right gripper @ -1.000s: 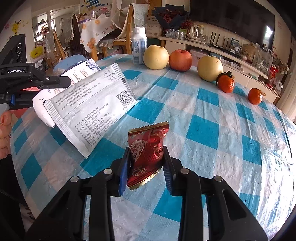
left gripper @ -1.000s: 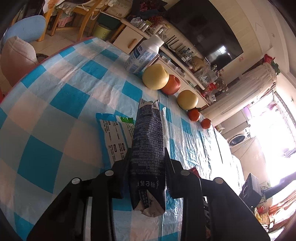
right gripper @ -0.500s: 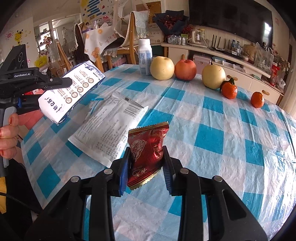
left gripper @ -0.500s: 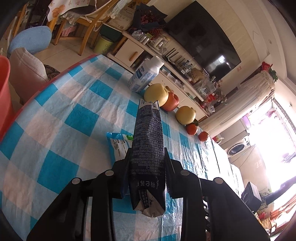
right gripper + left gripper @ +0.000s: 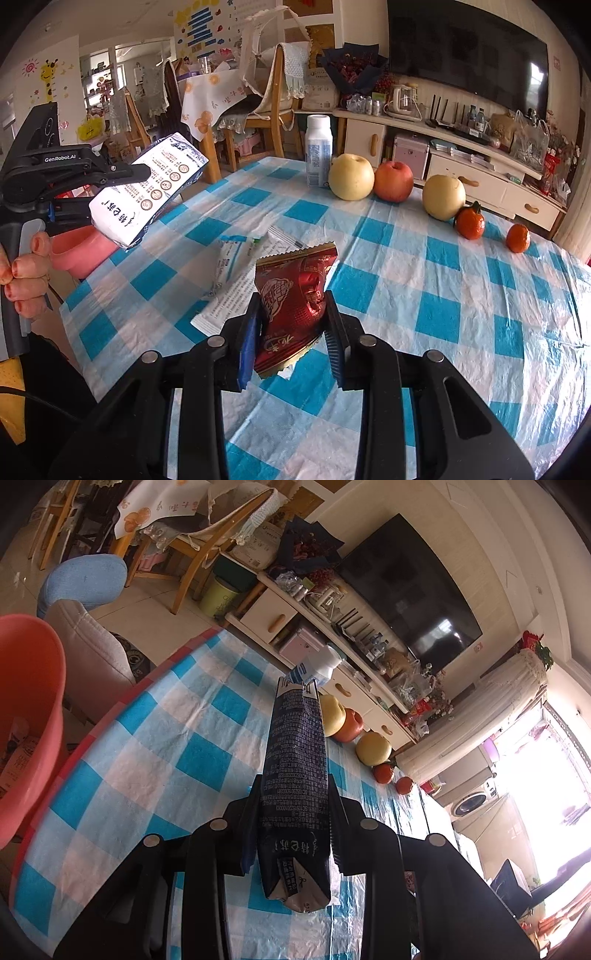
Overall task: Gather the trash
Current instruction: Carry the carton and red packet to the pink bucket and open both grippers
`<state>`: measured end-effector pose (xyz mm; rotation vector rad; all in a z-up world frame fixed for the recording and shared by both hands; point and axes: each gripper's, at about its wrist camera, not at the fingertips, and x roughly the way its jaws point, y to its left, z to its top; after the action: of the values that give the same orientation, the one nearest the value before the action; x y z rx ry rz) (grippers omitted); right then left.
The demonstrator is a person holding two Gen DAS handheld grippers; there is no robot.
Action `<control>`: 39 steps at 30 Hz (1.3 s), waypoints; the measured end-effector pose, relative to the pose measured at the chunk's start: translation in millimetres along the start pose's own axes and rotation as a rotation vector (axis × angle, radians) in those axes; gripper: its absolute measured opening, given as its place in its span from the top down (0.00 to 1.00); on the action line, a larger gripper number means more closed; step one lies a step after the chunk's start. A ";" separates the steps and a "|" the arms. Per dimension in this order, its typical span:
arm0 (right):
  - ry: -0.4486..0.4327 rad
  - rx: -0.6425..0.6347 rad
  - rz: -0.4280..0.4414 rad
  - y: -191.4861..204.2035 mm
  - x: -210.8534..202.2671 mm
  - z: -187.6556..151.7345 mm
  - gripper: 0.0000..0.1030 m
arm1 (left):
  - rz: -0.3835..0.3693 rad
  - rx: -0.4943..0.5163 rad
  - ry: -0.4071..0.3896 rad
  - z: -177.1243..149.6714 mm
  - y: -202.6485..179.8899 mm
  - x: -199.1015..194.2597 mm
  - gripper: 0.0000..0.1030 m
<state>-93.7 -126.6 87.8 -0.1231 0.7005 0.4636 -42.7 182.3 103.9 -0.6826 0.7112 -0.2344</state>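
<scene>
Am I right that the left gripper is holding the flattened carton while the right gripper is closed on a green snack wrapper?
Not quite: the snack wrapper in the right gripper is red, not green, as the right wrist view shows. The rest holds: the left gripper is clamped on the flattened carton.

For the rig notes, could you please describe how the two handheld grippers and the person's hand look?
Both grippers, left gripper and right gripper, are matte black plastic with silver screws and blue pads. The left gripper body reads "GenRobot.AI", with a grey handle. The hand has red-painted nails.
</scene>
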 end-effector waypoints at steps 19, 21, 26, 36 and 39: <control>-0.051 -0.216 0.145 139.3 29.1 77.5 0.67 | 0.231 -0.107 -0.227 50.6 84.8 -99.8 0.68; -0.058 -0.246 0.171 160.2 35.1 87.8 0.67 | 0.291 -0.109 -0.248 55.4 95.9 -110.9 0.68; -0.062 -0.305 0.228 205.7 53.0 108.9 0.67 | 0.448 -0.106 -0.271 62.5 119.2 -129.6 0.68; -0.009 -0.429 0.314 291.2 101.2 125.8 0.67 | 0.612 -0.151 -0.246 75.6 172.4 -147.3 0.68; 0.014 -0.448 0.323 308.0 116.4 124.2 0.67 | 0.624 -0.164 -0.230 78.0 183.3 -147.7 0.68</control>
<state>-81.1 223.5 120.7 -0.4388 0.6230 0.9278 -105.1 422.3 105.4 -0.5995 0.6922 0.4724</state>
